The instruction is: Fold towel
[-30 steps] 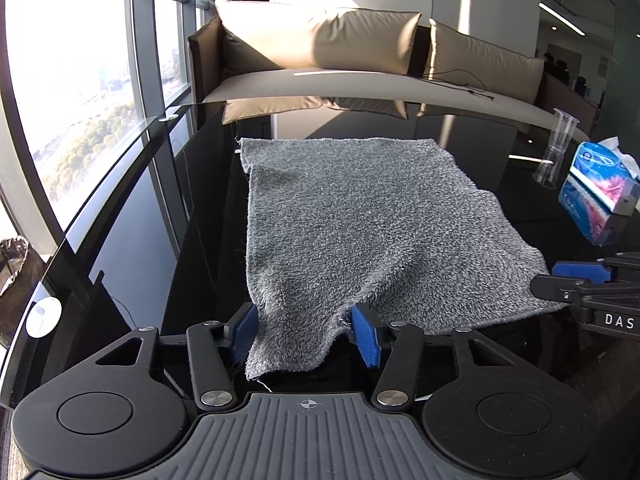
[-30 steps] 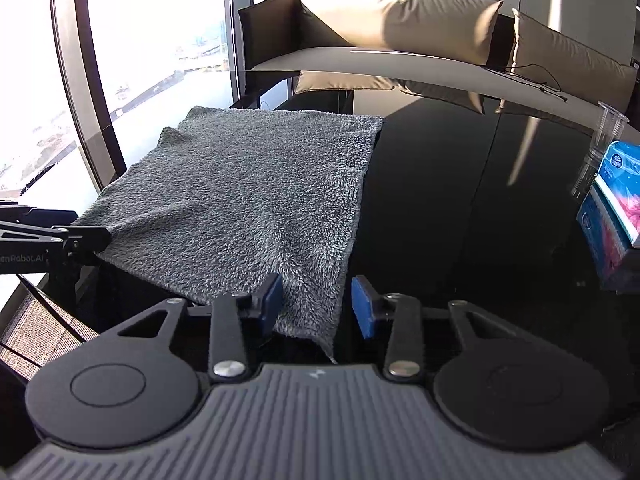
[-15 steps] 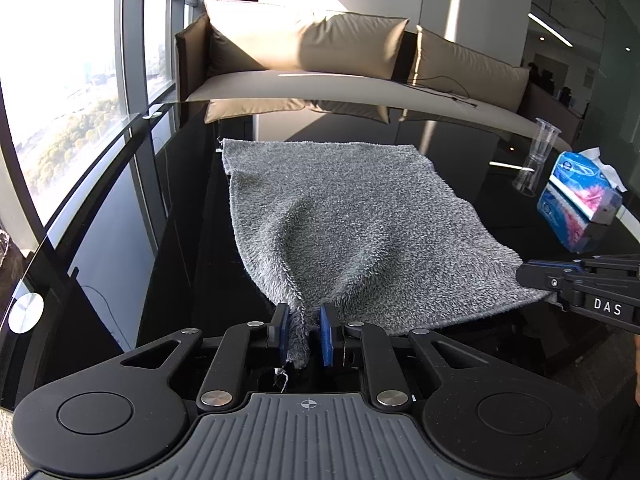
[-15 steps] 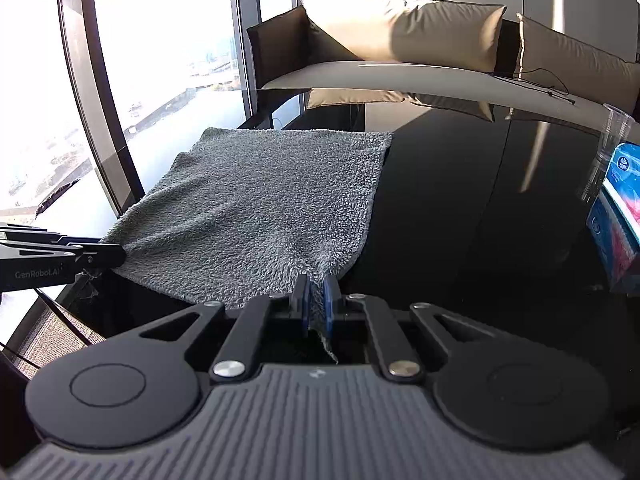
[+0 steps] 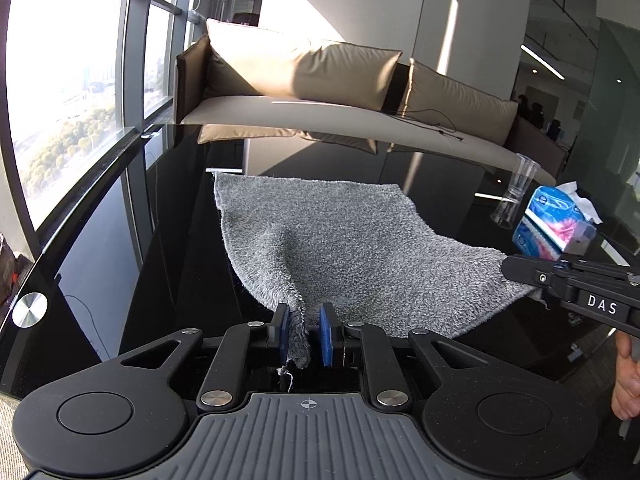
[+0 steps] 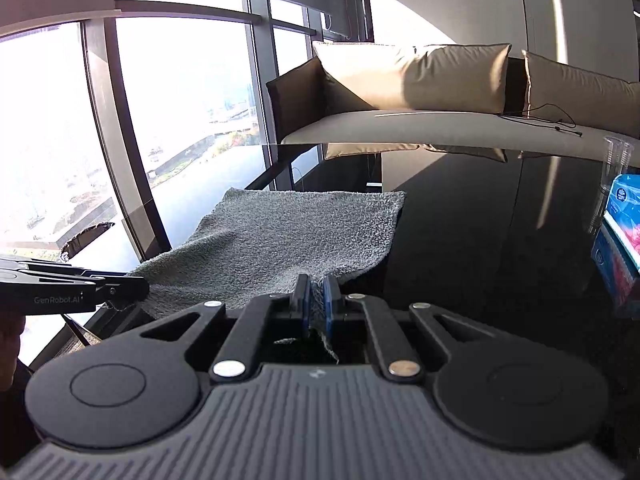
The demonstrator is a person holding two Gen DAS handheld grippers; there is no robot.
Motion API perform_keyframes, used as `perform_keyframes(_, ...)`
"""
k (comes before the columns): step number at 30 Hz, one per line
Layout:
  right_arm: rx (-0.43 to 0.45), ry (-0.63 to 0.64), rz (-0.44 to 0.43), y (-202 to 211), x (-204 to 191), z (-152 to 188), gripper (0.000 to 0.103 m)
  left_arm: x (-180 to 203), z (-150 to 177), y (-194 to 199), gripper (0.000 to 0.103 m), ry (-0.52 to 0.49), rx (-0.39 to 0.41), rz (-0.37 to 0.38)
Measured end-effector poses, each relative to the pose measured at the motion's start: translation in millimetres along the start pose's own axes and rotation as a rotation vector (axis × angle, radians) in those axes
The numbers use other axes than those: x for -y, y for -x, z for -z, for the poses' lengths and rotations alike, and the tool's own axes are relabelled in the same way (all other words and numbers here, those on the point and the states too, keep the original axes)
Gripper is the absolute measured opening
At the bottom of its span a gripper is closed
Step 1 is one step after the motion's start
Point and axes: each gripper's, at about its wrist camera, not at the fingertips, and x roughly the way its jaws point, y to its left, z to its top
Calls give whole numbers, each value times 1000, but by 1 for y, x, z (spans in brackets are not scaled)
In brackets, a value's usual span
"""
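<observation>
Grey towel (image 5: pixel 344 248) spread on black glass table (image 5: pixel 168 240), far edge flat, near edge lifted off the surface

Left gripper (image 5: pixel 304 336) clamped on near-left corner, blue pads pinching bunched pile, frayed tip hanging behind. Right gripper (image 6: pixel 316 304) clamped on near-right corner, jaws almost together, thread dangling below

Progress, judged: both corners secured and raised, no fold made. Left to do: carry near edge over to far edge, lay down, release, maybe second fold

Hidden or unclear: underside of lifted part not visible; near edge between the grippers cut off by gripper bodies; only part of a hand (image 5: pixel 628 376) at frame edge. Tissue box (image 5: pixel 556 224) and clear plastic cup (image 5: pixel 516 196) at right, well apart from towel; sofa (image 5: pixel 320 92) behind
</observation>
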Motion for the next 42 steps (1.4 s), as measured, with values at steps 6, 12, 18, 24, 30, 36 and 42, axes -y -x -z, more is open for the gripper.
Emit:
perform_keyframes(6,7,-15,1,-9,5,-9,7,-5,-15,-10,14,15,27,-17)
perform_keyframes(12,46,-65,7,-36,16,-32,7,-14,-43,-30,14,49,50,-23)
perform_keyframes(18,36,-112,24,-72,29,-44,7,-18,-62,-57,13,62,44,-56)
perform_keyframes(24,34,-126,31,-95,37,-53,7,-17,-57,-66,10,39,-2,-6)
perform_keyframes(30,26,-123,17,-106,42,-56,7,-6,-19,-52,24,-54,-101,-8)
perform_keyframes(36,31,-117,18,-102,42,-54,7,6,-6,-41,53,-95,-116,11)
perform_keyframes(42,24,-122,18,-101,43,-52,7,12,5,-38,54,-122,-155,11)
